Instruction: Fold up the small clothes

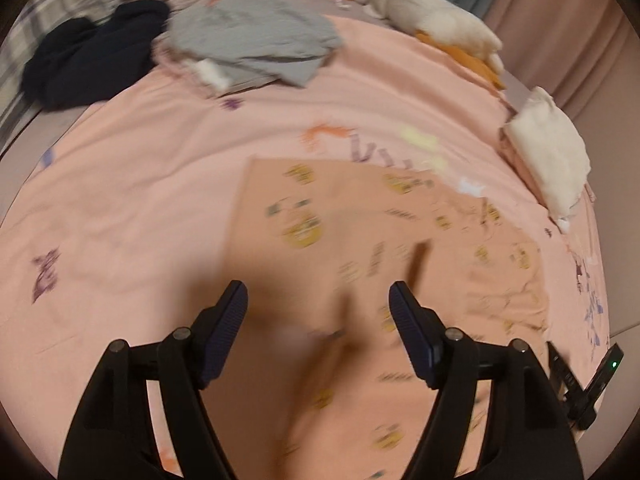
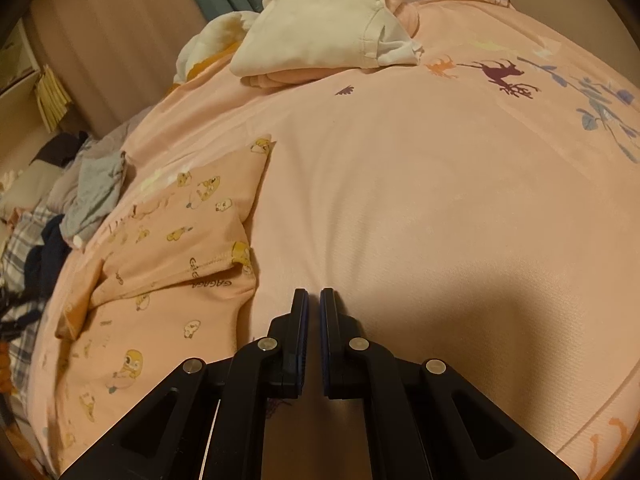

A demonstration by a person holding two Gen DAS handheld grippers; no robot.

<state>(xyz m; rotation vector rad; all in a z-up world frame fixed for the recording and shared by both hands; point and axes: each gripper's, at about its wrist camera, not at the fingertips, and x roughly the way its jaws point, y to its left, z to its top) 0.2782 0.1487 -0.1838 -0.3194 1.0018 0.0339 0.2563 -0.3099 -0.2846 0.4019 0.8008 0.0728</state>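
Observation:
A small peach garment with yellow cartoon prints (image 1: 360, 240) lies partly folded on the pink bed cover (image 1: 160, 160). My left gripper (image 1: 318, 300) is open just above it, with nothing between its fingers; this view is blurred. In the right wrist view the same garment (image 2: 172, 248) lies to the left. My right gripper (image 2: 314, 294) is shut and empty over bare bed cover (image 2: 440, 200), just right of the garment's edge.
A folded white and pink stack (image 2: 320, 36) sits at the bed's far edge, also in the left wrist view (image 1: 548, 148). A grey garment (image 1: 256, 40), a dark navy one (image 1: 92, 56) and a white goose plush (image 1: 420, 16) lie beyond.

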